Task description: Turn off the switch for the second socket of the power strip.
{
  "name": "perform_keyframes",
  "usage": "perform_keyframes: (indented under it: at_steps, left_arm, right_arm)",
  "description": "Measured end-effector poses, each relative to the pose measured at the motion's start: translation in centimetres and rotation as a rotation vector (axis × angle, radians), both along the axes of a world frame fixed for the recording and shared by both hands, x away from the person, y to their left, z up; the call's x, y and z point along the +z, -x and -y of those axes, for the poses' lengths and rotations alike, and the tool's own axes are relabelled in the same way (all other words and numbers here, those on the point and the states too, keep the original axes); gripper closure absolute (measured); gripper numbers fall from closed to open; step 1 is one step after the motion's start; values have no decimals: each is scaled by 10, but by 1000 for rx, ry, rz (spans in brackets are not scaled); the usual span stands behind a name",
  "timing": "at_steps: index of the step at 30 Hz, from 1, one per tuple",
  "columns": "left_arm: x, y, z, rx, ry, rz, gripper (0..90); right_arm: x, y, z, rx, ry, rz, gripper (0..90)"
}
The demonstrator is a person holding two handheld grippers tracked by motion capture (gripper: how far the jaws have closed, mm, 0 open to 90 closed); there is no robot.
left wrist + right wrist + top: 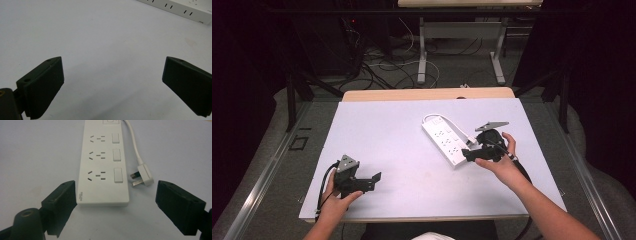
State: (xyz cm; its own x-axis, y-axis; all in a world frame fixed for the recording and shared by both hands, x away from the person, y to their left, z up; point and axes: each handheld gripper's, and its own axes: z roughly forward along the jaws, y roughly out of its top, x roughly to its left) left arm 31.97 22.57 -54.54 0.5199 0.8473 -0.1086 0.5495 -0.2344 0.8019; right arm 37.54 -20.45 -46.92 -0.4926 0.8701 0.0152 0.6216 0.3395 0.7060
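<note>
A white power strip (444, 140) lies flat on the table, right of centre, with several sockets and rocker switches facing up (103, 170). Its white cord curls back alongside it and ends in a plug (142, 176) that rests on the table beside the strip's near end. My right gripper (467, 154) is just short of that near end, and its jaws (115, 183) stand open, wider than the strip, with no contact. My left gripper (374, 179) rests near the front left of the table, open (114, 60) over bare surface. A corner of the strip (180, 8) lies far ahead of it.
The white table top (387, 140) has a wooden edge at the back (427, 94). Beyond it are floor cables and the legs of another desk (422, 55). Dark frame bars stand at both sides.
</note>
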Motion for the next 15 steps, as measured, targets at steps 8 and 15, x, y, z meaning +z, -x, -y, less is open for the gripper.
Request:
perform_keyframes:
  at_steps: [8, 15]
  left_arm:
    - [0, 1, 0, -2, 6, -10, 37]
    - [0, 1, 0, 1, 7, -3, 37]
  right_arm:
    - [12, -10, -9, 7, 8, 11, 202]
    - [17, -20, -11, 0, 21, 6, 208]
